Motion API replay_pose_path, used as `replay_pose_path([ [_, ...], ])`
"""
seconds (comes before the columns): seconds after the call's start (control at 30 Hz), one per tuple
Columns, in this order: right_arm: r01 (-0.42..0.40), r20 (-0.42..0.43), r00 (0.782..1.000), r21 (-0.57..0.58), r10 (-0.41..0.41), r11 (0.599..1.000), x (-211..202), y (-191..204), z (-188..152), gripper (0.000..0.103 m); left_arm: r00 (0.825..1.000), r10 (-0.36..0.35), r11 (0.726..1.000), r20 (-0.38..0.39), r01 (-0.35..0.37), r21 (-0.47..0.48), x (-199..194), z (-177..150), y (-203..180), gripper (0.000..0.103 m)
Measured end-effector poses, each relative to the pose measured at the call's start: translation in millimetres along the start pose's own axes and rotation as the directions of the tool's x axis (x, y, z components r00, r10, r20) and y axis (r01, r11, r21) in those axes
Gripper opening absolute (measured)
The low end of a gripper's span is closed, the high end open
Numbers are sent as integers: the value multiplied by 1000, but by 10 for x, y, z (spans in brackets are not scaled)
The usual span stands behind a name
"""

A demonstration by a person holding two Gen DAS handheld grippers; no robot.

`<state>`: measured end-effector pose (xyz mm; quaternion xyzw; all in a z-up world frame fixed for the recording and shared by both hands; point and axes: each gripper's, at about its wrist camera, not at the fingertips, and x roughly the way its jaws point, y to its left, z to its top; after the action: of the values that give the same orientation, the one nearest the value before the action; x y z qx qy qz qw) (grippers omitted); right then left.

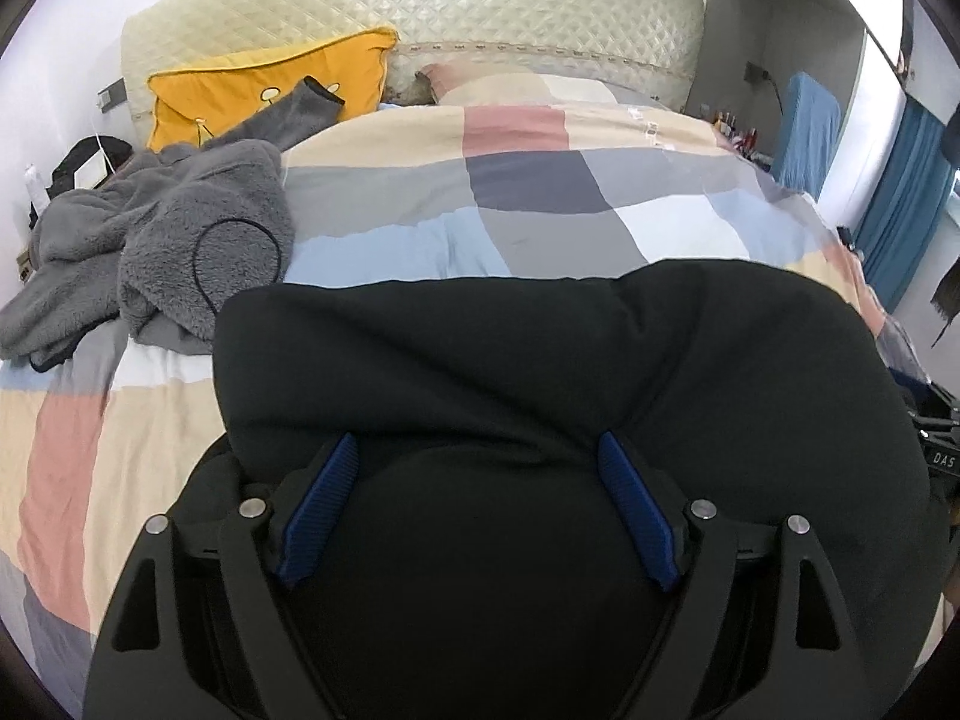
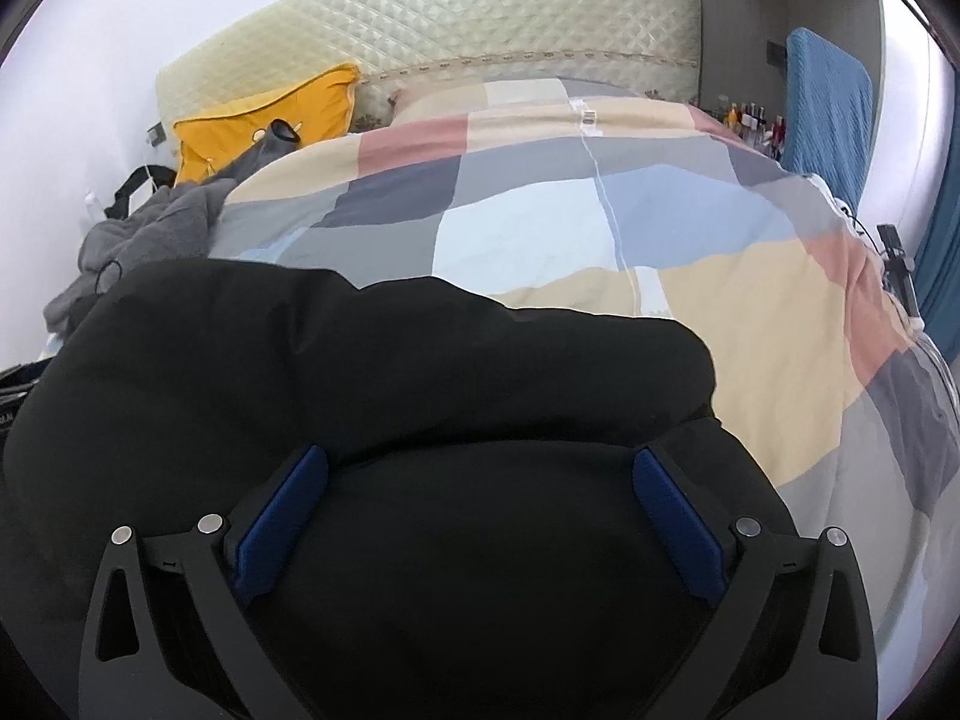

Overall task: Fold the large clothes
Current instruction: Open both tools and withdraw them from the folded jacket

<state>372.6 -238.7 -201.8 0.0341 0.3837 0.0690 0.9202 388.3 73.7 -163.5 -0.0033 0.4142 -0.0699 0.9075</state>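
Two hand-held grippers, the left [image 1: 474, 450] and the right [image 2: 480, 462], hover with jaws apart over the black garment [image 1: 540, 348] bunched on the bed [image 1: 540, 192], so the fold seems only beginning; next they probably must clamp an edge.

Both wrist cameras sat low and close over a black garment [image 1: 540, 360] at the foot of the bed, looking along their spread blue fingers [image 1: 324, 504] toward the quilted headboard [image 1: 420, 6]. The left view stood further left, nearer the grey fleece [image 1: 180, 228]; the right view favoured the bed's right edge. They shared the patchwork duvet [image 2: 540, 210], yellow pillow [image 2: 270, 120] and headboard.
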Motion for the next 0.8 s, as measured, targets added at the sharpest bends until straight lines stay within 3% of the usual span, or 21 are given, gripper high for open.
replay_pose_path([
  [0.13,-14,35,999,35,13,999,-252,0,56,102,1000,20,1000,17,-20,3,-119,2,-27,88],
  [0.33,-49,137,990,32,44,998,-867,136,147,102,999,-7,1000,53,8,-23,-574,85,-116,90],
  [0.57,-92,284,955,18,83,996,-1954,353,347,103,985,-39,999,169,35,25,-1596,239,-430,92],
  [0.8,-113,410,903,-53,125,992,-3109,740,442,103,946,-91,996,310,95,4,-2770,341,-599,97],
])
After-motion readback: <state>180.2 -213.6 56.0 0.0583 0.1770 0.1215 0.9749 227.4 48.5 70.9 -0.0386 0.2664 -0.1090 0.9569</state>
